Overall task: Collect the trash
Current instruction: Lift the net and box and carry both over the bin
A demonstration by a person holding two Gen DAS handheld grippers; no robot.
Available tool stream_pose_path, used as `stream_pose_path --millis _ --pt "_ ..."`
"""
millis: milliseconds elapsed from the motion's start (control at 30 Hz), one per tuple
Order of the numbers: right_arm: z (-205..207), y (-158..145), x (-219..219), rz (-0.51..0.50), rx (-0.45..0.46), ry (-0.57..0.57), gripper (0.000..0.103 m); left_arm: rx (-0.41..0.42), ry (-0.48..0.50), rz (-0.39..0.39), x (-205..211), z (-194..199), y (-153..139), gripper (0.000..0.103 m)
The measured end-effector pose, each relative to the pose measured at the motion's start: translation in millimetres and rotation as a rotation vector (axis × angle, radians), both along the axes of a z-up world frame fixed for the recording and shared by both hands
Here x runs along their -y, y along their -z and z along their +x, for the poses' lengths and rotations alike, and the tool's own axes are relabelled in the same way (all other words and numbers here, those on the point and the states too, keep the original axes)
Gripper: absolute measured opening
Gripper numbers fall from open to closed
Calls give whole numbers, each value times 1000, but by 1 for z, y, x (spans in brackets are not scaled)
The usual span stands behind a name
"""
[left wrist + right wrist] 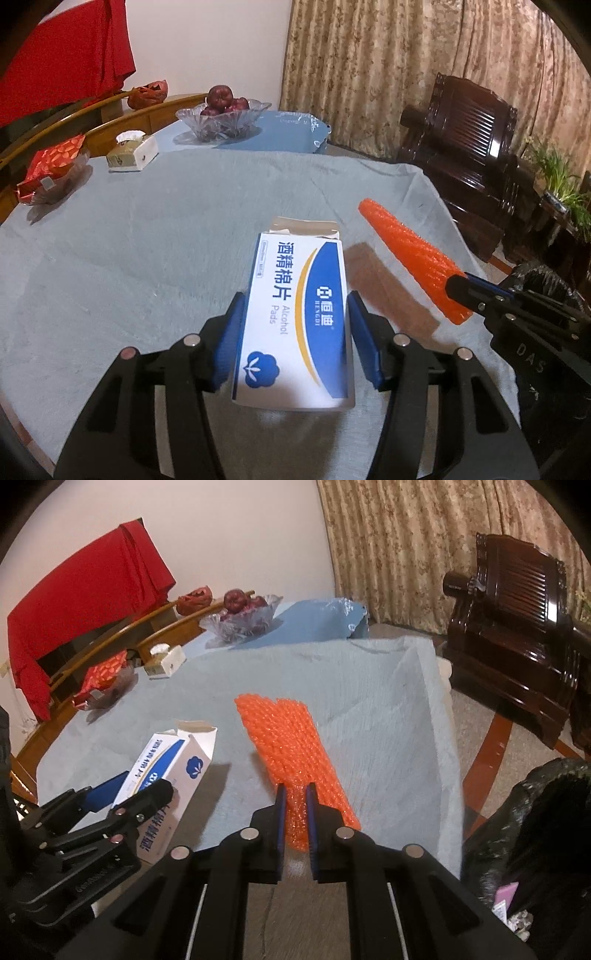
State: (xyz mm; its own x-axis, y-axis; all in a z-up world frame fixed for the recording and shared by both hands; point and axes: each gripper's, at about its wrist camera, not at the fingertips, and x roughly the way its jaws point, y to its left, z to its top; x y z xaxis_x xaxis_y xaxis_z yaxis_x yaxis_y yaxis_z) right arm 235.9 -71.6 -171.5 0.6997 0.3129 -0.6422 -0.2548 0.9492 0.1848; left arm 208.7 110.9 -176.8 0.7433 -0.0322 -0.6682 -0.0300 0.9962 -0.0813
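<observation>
Both grippers hold trash lifted above the grey-blue table cloth point(147, 258)

The left gripper point(293, 343) is clamped on the white and blue alcohol pads box point(295, 314), blue pads against its long sides, open torn flap pointing to 12 o'clock. At 3 o'clock from it in the left wrist view, the right gripper point(295, 812) has its jaws pinched narrow on one end of the orange bubble wrap point(291, 746), which sticks out toward 11 o'clock. A black trash bag point(535, 830) gapes at 3 o'clock in the right wrist view; a glass fruit bowl point(221, 118) sits far off at 12 o'clock
</observation>
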Motion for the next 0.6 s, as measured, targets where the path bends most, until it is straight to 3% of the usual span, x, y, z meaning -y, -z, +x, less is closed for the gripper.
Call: stream_pose_path --millis 600 --pt "-42 -55 28 2 97 17 10 69 32 9 32 -29 -51 54"
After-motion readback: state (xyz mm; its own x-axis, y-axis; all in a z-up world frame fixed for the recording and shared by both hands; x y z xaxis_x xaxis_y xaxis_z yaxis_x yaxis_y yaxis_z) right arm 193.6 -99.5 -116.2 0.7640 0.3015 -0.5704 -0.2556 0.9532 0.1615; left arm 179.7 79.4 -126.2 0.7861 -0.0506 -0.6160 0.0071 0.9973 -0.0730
